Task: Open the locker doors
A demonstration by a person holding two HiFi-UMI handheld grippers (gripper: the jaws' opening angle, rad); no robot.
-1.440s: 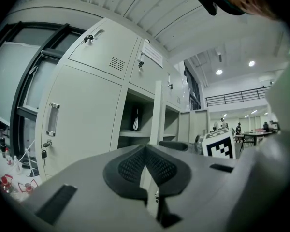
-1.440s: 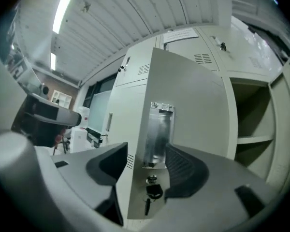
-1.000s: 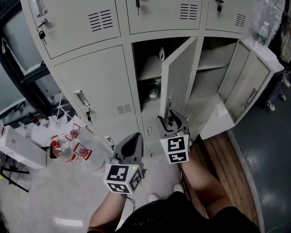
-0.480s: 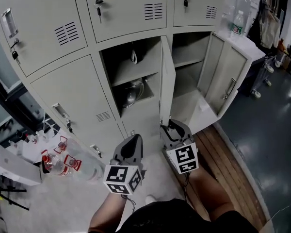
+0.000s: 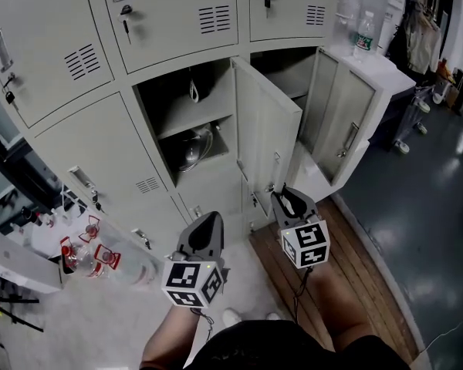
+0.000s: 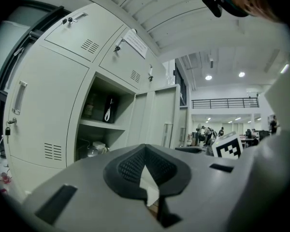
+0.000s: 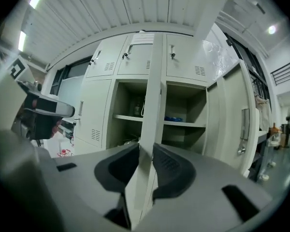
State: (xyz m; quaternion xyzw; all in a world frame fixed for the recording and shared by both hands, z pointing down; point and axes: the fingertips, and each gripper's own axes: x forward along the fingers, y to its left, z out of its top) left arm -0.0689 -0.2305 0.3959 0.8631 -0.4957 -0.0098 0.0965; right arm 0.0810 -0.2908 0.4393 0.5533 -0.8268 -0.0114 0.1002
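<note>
We take the middle door [image 5: 266, 129] as our mark. It stands swung well out from the lockers [image 5: 54, 68], with its free edge toward us.

Our right gripper [image 5: 284, 196] is at the lower part of that edge. In the right gripper view the middle door [image 7: 152, 95] runs up edge-on between the jaws of the right gripper [image 7: 146, 161]. The dark pads [image 7: 171, 168] lie against it on both sides, so the gap is narrow. Those jaws have just been closing, and they now hold the door's edge.

Our left gripper [image 5: 210, 220] hangs left of the middle door and nearer to us, well apart from it. In its own view the left gripper [image 6: 146, 170] has its jaws pressed together with nothing between them.

Just left of the middle door is the open compartment [image 5: 187, 122] that it belongs to. The compartment has a shelf, and a round metal thing [image 5: 191, 149] lies under it. Farther left of the middle door the left door [image 5: 100, 153] is shut, its handle [image 5: 81, 179] untouched.

Right of the middle door the right door [image 5: 341, 114] also stands wide open, its handle [image 5: 346, 139] facing us. Above the middle door the upper doors are shut, with a key [image 5: 126, 15] hanging from one lock. Up and to the right of the middle door stands a bottle [image 5: 363, 31]; we cannot tell what it rests on.

Far to the left of the middle door, red-labelled bottles [image 5: 92, 253] lie on the floor.
</note>
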